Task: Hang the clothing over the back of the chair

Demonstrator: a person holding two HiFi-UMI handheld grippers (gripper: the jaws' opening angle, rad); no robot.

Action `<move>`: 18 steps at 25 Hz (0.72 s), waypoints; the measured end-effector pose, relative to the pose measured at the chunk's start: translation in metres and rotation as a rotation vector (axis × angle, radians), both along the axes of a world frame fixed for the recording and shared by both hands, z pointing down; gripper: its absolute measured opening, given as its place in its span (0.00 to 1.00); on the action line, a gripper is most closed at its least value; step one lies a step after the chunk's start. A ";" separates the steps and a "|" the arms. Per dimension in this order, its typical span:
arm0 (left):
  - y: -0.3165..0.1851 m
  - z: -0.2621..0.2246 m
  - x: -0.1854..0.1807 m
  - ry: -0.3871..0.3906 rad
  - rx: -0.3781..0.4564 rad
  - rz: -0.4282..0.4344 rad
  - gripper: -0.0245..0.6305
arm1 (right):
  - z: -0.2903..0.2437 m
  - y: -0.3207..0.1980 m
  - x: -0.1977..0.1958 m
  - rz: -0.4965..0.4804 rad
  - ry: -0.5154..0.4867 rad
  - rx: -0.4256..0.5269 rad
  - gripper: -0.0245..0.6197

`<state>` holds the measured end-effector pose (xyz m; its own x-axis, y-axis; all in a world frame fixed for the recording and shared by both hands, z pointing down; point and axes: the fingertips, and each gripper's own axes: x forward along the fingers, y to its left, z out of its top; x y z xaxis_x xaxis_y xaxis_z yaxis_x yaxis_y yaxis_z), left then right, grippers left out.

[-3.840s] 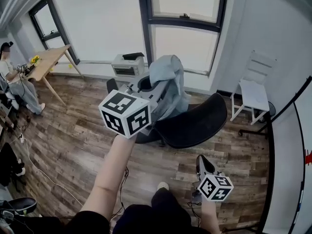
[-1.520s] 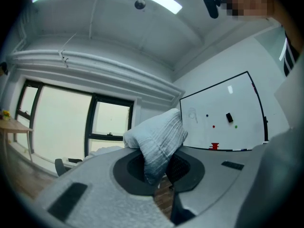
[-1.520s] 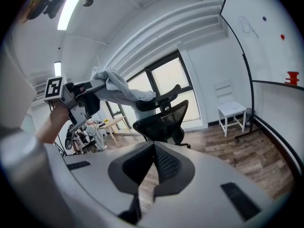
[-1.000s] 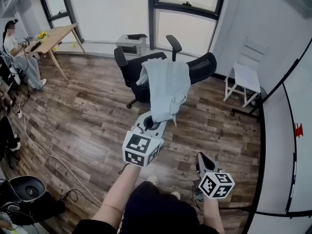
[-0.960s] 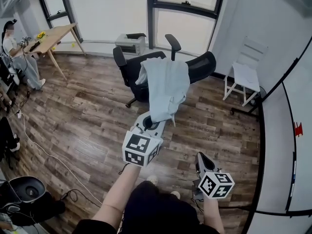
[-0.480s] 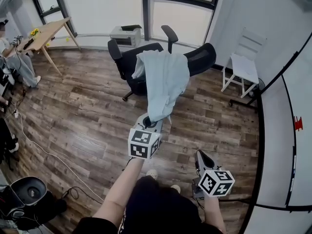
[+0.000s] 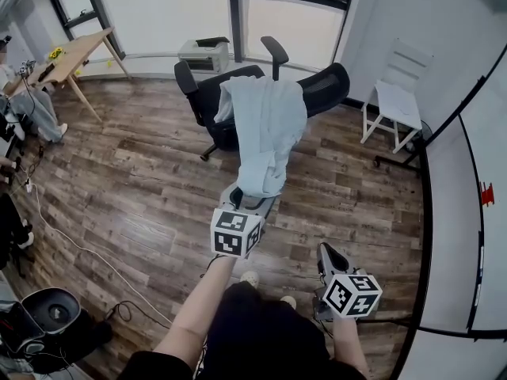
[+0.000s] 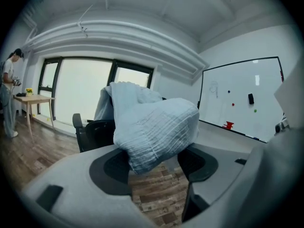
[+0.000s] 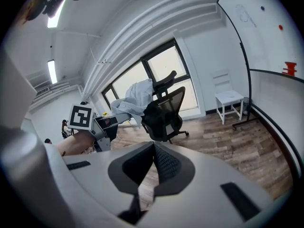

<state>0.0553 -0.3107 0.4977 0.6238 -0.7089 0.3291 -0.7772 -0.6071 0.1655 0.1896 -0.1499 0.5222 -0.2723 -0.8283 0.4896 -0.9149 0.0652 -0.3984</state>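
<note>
Jaws of the left gripper [image 8: 155, 167] have just been opening and now stand apart. The lower hem of a pale blue, crinkled cotton garment [image 7: 265, 125] hangs loose between the pads, not pinched. Jaws of the right gripper [image 9: 153, 166] are pressed together with nothing in them, and that gripper sits low, well back from the chair. The garment is draped over the back of a black mesh office chair [image 7: 326, 93] with armrests and a wheeled base. Its top is bunched on the backrest's upper edge, and a long tail falls down the near side toward the brown wood-plank floor [image 7: 119, 188]. The hanging looks all but done. Most of the fabric seems to hang on one side of the chair back, so its own weight could drag it off. The hem could also snag on a pad if the left gripper pulls back, and that tug might roll or swivel the chair.
</note>
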 end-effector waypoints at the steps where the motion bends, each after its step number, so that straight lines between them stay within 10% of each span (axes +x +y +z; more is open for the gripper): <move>1: 0.002 0.002 0.001 -0.009 -0.005 0.008 0.46 | 0.000 0.000 0.000 -0.001 -0.002 0.000 0.04; 18: 0.028 -0.003 -0.007 0.043 -0.022 -0.038 0.63 | 0.002 0.007 0.006 -0.021 -0.018 0.011 0.04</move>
<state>0.0481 -0.2831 0.4948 0.6108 -0.7251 0.3179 -0.7912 -0.5735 0.2121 0.1958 -0.1429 0.5244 -0.2984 -0.8277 0.4753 -0.9058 0.0887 -0.4143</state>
